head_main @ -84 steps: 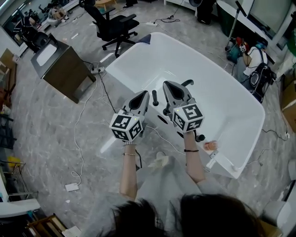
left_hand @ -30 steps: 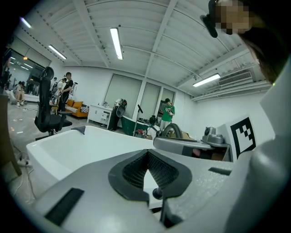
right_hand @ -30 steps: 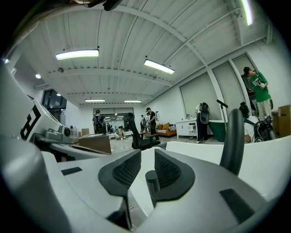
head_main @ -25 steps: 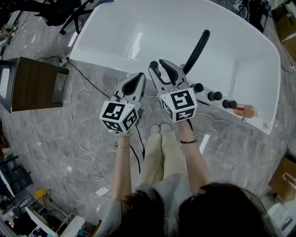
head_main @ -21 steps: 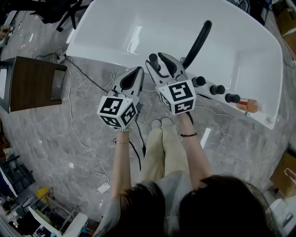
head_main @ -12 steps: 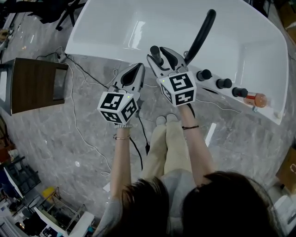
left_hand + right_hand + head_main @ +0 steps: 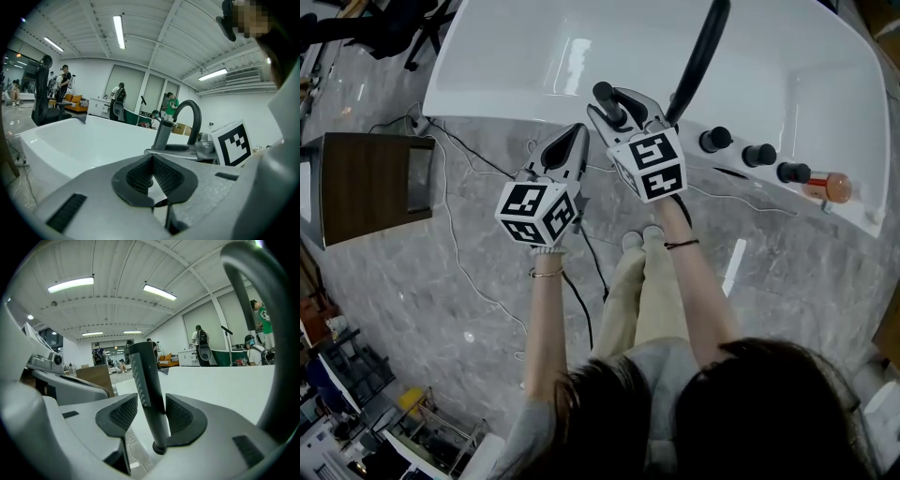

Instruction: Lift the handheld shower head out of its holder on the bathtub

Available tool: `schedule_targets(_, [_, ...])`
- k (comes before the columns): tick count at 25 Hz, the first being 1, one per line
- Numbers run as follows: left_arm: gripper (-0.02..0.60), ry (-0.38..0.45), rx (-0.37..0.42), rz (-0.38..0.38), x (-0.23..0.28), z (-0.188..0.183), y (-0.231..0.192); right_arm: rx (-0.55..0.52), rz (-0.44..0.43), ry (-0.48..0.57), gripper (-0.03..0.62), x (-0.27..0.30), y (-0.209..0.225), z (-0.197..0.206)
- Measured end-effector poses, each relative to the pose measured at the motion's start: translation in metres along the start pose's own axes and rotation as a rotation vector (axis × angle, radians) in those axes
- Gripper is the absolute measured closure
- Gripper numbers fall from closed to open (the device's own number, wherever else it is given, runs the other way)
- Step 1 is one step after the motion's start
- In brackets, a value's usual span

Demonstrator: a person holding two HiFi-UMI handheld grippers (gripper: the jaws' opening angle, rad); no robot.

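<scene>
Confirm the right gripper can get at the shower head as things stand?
Likely yes. The shower head stands upright between the open jaws of the right gripper, with nothing else in the gap. The curved spout sits off to one side, so it should not block the grip.

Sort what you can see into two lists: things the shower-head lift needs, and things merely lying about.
Belongs to the job:
handheld shower head, standing between the open jaws of the right gripper; bathtub.

Just lying about:
brown cabinet; floor cable; orange bottle; office chair.
</scene>
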State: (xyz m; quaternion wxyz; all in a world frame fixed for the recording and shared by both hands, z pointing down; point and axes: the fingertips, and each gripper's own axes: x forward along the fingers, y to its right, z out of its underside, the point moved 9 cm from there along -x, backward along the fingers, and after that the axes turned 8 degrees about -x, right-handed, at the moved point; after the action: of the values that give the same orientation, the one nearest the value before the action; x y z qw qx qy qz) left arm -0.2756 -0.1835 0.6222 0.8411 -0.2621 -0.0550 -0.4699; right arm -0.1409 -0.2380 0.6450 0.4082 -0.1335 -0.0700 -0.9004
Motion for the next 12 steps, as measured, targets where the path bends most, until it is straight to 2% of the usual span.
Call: schedule_targets(12, [0.577,-0.004,-0.03,0.006,0.0069,-0.0036,-0.0032,-0.074,0.025,-0.097,0.459,0.0091,0.0046,-0.0001])
